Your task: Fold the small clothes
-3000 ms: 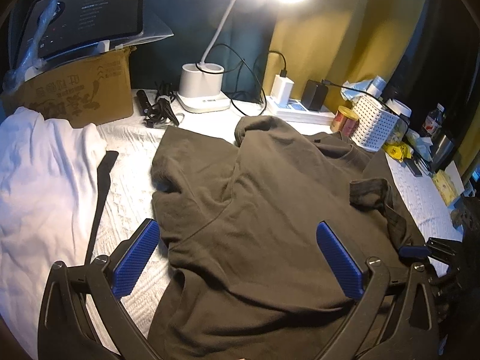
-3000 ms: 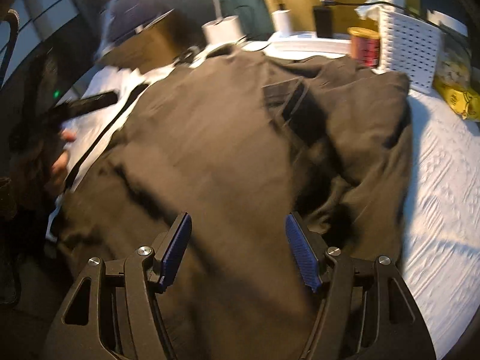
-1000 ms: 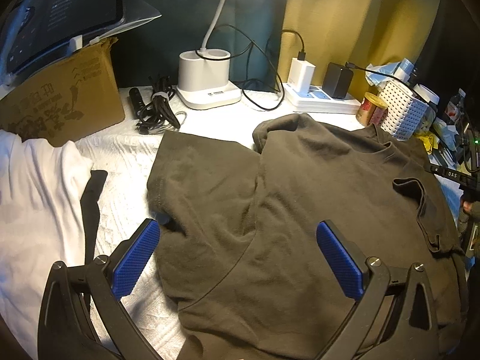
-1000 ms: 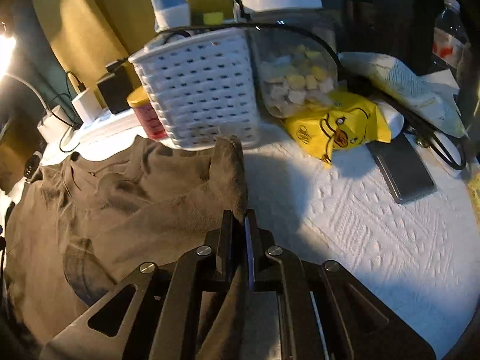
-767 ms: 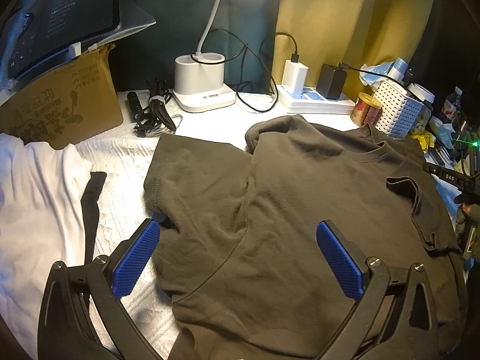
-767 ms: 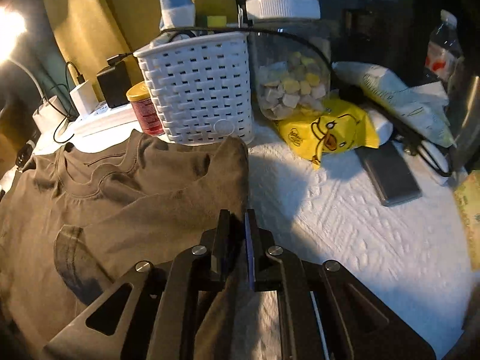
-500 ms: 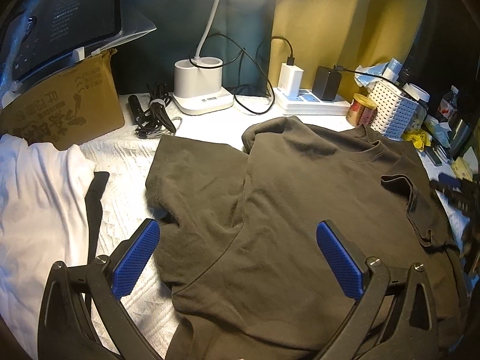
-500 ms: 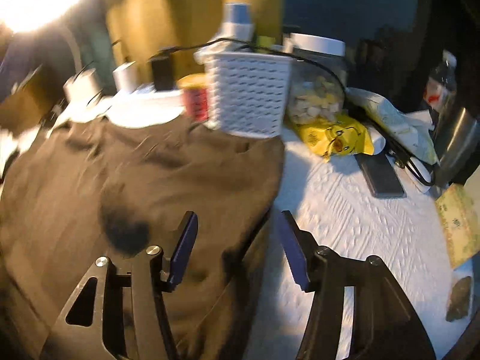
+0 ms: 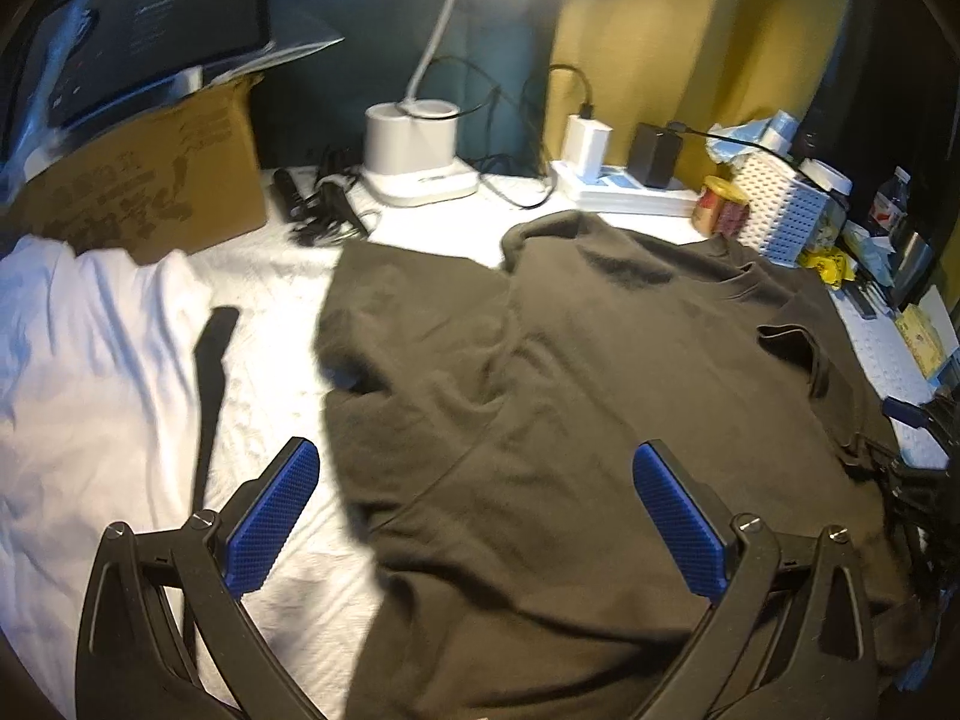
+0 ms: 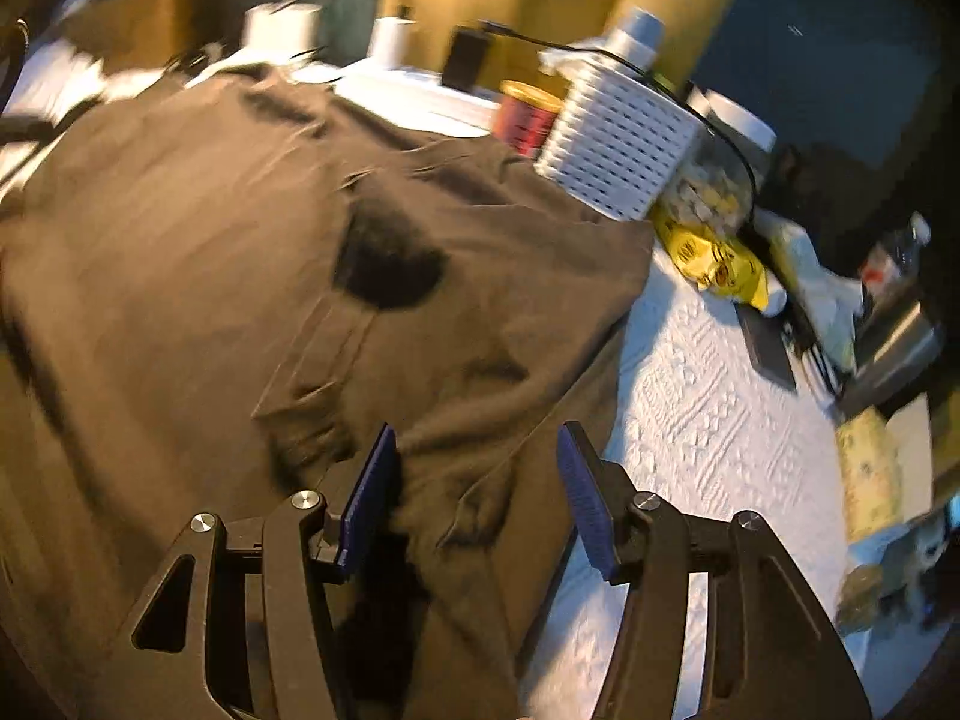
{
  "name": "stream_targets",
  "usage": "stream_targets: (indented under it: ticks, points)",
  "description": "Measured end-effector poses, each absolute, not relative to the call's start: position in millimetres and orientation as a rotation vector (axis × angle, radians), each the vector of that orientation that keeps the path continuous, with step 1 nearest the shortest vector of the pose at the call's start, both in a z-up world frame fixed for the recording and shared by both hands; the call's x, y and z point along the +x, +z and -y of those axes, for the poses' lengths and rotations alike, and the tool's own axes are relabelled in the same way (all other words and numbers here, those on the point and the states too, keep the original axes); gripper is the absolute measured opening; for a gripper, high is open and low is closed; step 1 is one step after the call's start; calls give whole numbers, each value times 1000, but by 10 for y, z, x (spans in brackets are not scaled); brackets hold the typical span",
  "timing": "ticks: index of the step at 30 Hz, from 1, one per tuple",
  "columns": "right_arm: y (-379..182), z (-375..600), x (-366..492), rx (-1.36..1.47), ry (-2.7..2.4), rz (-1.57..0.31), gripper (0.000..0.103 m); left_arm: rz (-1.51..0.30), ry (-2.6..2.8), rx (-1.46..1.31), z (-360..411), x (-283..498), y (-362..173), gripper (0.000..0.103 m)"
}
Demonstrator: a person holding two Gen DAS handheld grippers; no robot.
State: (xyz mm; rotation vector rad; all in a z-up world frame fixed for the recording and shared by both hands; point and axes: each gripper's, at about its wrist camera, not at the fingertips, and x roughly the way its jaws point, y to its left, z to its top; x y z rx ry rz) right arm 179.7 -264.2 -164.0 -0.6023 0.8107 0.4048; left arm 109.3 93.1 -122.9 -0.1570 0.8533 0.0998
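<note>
A dark olive-brown T-shirt (image 9: 570, 396) lies spread and wrinkled on the white textured cover, collar toward the far right. It also fills the left of the right wrist view (image 10: 240, 300). My left gripper (image 9: 474, 504) is open and empty, its blue pads hovering over the shirt's near left part. My right gripper (image 10: 480, 492) is open and empty just above the shirt's right sleeve edge. It shows at the right edge of the left wrist view (image 9: 918, 420).
A white garment (image 9: 90, 372) lies at left beside a cardboard box (image 9: 144, 192). A lamp base (image 9: 414, 156), power strip (image 9: 624, 192), red can (image 10: 528, 114), white basket (image 10: 618, 144), snack jar and yellow packet (image 10: 720, 264) crowd the back and right.
My right gripper let go of the shirt's right sleeve, opened and pulled back toward the near edge. The shirt now lies flatter. My left gripper stayed open and shifted slightly.
</note>
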Motion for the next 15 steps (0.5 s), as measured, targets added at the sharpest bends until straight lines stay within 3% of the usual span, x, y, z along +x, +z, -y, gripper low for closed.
stream_targets:
  ticks: [15]
  points:
    - [-1233,2903,1928,-199,245,-752,59,-856,119,-106,-1454,1673,-1314,103]
